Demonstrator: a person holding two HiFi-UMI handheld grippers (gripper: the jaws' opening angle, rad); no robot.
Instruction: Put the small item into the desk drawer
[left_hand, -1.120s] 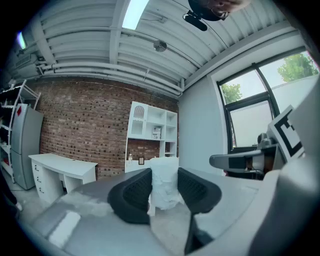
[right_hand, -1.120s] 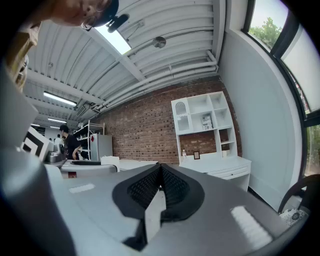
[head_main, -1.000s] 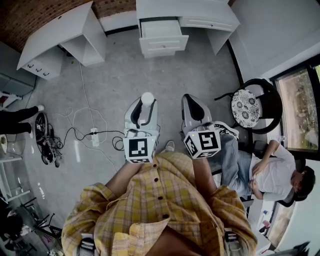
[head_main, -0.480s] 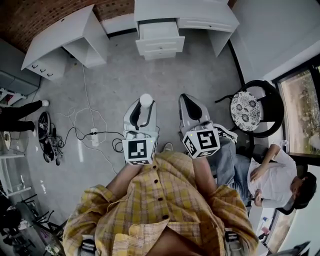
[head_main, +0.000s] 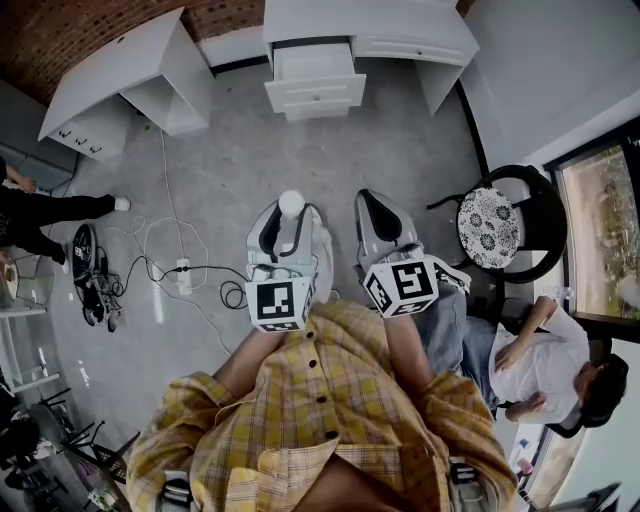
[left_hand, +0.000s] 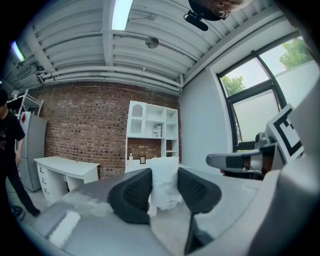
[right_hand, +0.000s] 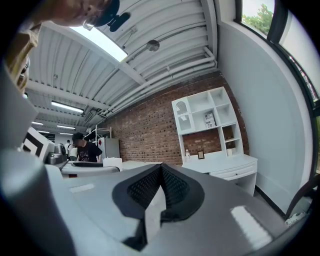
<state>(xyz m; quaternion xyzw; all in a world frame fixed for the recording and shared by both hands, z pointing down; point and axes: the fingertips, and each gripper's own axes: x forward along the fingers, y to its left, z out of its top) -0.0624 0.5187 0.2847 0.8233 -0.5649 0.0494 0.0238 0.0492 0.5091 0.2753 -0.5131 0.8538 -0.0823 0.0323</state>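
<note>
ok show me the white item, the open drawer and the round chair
white item (left_hand: 164, 182), left gripper view, its middle, between the jaws
open drawer (head_main: 315, 95), head view, its front panel
round chair (head_main: 490, 222), head view, its patterned seat

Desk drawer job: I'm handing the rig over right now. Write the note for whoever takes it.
Left tongs: shut on the small white item.
Right tongs: shut, nothing between them.
Desk drawer: pulled out, some way ahead of both tongs.
Done: item gripped, drawer open.
Left: carry the item over to the drawer and release it inside.
</note>
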